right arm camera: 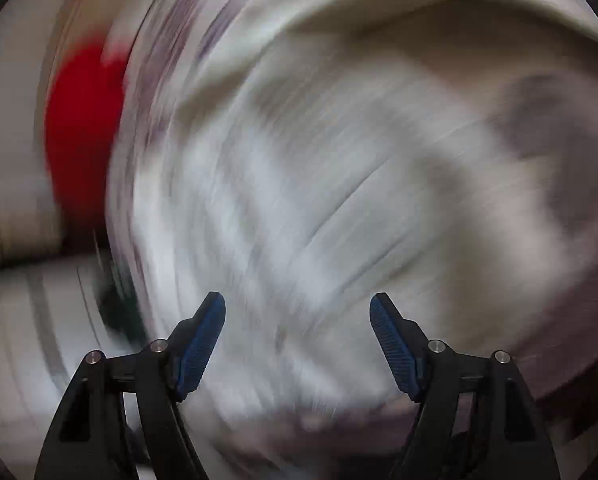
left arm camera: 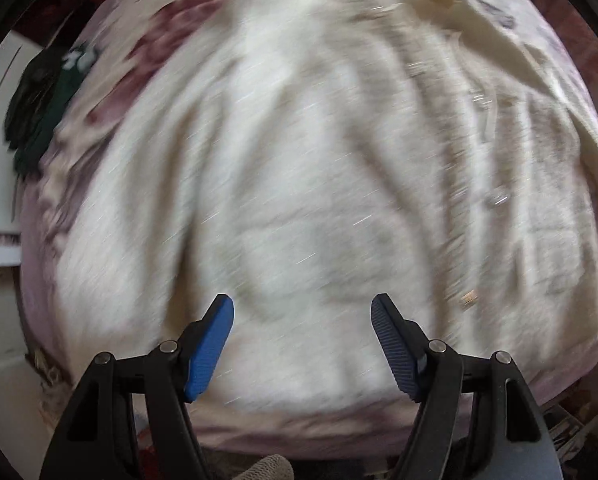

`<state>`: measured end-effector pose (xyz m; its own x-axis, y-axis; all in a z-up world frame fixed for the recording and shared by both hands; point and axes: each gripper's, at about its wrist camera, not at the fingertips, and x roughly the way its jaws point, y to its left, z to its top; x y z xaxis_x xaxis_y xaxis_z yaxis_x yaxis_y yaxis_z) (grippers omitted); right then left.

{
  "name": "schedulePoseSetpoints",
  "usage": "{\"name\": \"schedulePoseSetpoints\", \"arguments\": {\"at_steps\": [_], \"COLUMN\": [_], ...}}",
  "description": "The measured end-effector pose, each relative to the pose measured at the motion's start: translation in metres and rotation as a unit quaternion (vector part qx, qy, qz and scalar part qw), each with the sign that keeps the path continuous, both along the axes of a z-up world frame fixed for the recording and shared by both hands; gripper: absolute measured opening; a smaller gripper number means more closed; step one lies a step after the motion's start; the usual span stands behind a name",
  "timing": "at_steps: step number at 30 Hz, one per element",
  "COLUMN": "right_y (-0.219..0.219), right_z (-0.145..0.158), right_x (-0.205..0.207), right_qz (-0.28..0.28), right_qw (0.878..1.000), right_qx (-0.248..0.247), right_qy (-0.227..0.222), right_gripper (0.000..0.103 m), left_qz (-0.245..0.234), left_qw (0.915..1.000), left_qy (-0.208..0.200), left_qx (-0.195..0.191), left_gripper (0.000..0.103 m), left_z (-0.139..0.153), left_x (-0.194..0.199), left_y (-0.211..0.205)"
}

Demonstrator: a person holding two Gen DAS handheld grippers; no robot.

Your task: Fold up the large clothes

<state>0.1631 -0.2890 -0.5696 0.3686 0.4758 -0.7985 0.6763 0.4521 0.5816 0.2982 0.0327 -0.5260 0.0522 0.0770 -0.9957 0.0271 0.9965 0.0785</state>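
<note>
Cream garment (left arm camera: 299, 168) ahead of left gripper (left arm camera: 302, 312) (blurred)

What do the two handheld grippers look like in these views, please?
Both the left gripper and right gripper look alike: black angular linkage arms with silver pivot pins, carrying blue ribbed fingers. No cables or markings are visible.

garment (left arm camera: 299, 184): cream cloth, soft, matt, creased
bedcover (left arm camera: 111, 80): pink patterned cloth
finger pads (left arm camera: 211, 348): blue ribbed plastic, matt
</note>
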Motion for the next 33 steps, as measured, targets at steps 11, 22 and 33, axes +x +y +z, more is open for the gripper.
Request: {"name": "schedulePoseSetpoints", "arguments": {"at_steps": [11,22,33], "right_y": [-0.276,-0.3,-0.231], "right_z": [-0.095,-0.105,0.062], "right_x": [-0.06,0.003,0.179], "right_qz": [-0.405,-0.41,-0.149], "right_qw": [0.912,0.907,0.958], "right_qx": [0.014,-0.03,-0.162], "right_qy": [-0.067,-0.09,-0.183], "right_gripper": [0.077,0.009,0.009], "left_qz": [-0.068,-0.085,0.034], "left_qw": [0.9967,0.9962,0.9953], "left_qy": [-0.033,-0.017,-0.033], "left_qx": [-0.029,0.011,-0.085], "left_gripper": [0.07,0.103,0.103], "left_z": [-0.041,-0.109,-0.063], "left_x": [0.066,0.101,0.143], "left_y": [-0.188,-0.218,-0.151]}}
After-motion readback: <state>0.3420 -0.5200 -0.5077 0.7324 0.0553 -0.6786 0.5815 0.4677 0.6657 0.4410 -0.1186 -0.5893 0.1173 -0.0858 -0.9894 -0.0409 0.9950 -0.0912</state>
